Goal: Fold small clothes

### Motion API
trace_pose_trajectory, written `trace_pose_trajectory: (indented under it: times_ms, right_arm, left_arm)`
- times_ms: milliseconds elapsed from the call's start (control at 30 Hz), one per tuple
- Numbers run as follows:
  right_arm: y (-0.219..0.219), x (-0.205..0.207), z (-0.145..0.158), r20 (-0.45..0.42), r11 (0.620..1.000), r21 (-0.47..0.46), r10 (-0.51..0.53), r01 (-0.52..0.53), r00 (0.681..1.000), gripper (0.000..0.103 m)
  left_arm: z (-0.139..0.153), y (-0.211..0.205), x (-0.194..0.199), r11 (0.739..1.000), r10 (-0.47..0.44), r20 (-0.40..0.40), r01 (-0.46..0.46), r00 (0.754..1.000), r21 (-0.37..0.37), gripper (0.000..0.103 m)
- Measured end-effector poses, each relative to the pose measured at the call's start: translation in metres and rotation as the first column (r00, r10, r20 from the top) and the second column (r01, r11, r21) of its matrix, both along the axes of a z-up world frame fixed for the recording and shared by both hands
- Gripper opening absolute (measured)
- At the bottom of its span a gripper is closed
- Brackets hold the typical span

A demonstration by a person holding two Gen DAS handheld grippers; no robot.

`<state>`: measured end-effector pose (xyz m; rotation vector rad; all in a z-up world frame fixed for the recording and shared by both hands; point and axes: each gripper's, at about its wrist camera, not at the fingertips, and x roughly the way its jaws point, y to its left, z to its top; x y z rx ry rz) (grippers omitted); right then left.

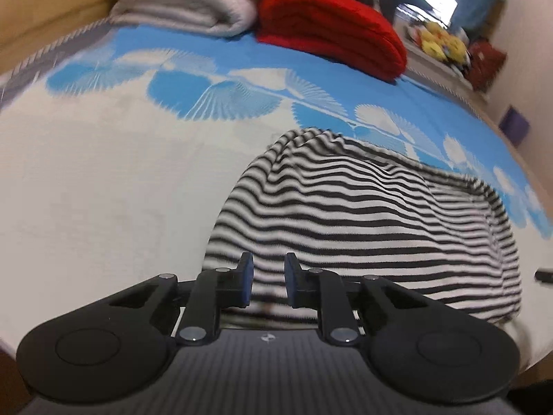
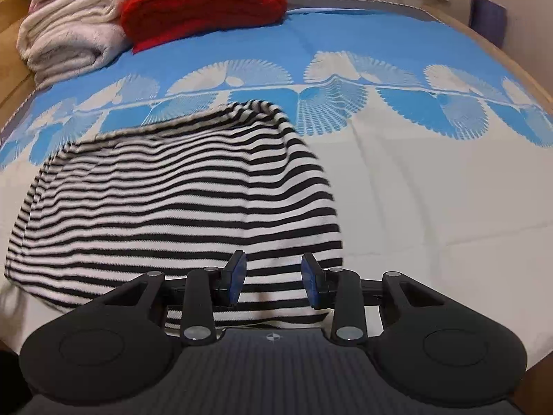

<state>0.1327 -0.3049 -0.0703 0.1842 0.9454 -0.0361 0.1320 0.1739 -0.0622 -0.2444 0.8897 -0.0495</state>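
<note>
A black-and-white striped garment (image 1: 363, 214) lies folded over on the bed, its far edge humped up. It also shows in the right wrist view (image 2: 166, 200). My left gripper (image 1: 268, 282) is open over the garment's near left edge, with nothing between its blue pads. My right gripper (image 2: 273, 282) is open over the garment's near right edge, with only cloth below it. A small dark tip at the right edge of the left wrist view (image 1: 544, 274) is the other gripper.
The bed cover (image 2: 432, 190) is white in front and blue with fan shapes behind. A rolled cream blanket (image 2: 69, 38) and a folded red blanket (image 2: 204, 3) lie at the back. A shelf with toys (image 1: 442, 45) and a wall stand at the right.
</note>
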Motion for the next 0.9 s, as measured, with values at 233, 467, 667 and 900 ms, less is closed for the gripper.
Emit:
trace_pose_trajectory:
  times_ms: [233,467,667,900]
  right_arm:
    - [-0.012,-0.001,0.001,0.004,0.998,0.044,-0.045,0.045,0.999,0.037]
    - [-0.018,0.0,0.003,0.014,0.996,0.065,-0.062,0.061,0.998,0.037]
    - [-0.023,0.0,0.001,0.007,0.996,0.059,-0.073,0.072,0.997,0.037]
    - [-0.031,-0.001,-0.003,-0.009,0.994,0.046,-0.096,0.097,0.995,0.037]
  left_arm:
    - [-0.035,0.039,0.001,0.93,0.109,-0.221,-0.178,0.969,-0.322,0.026]
    - [-0.064,0.047,0.008,0.877,0.171,-0.34,-0.3,0.925,-0.375,0.049]
    - [-0.074,0.049,0.012,0.846,0.26,-0.332,-0.38,0.907,-0.375,0.051]
    - [-0.076,0.043,0.025,0.828,0.315,-0.31,-0.419,0.897,-0.372,0.051]
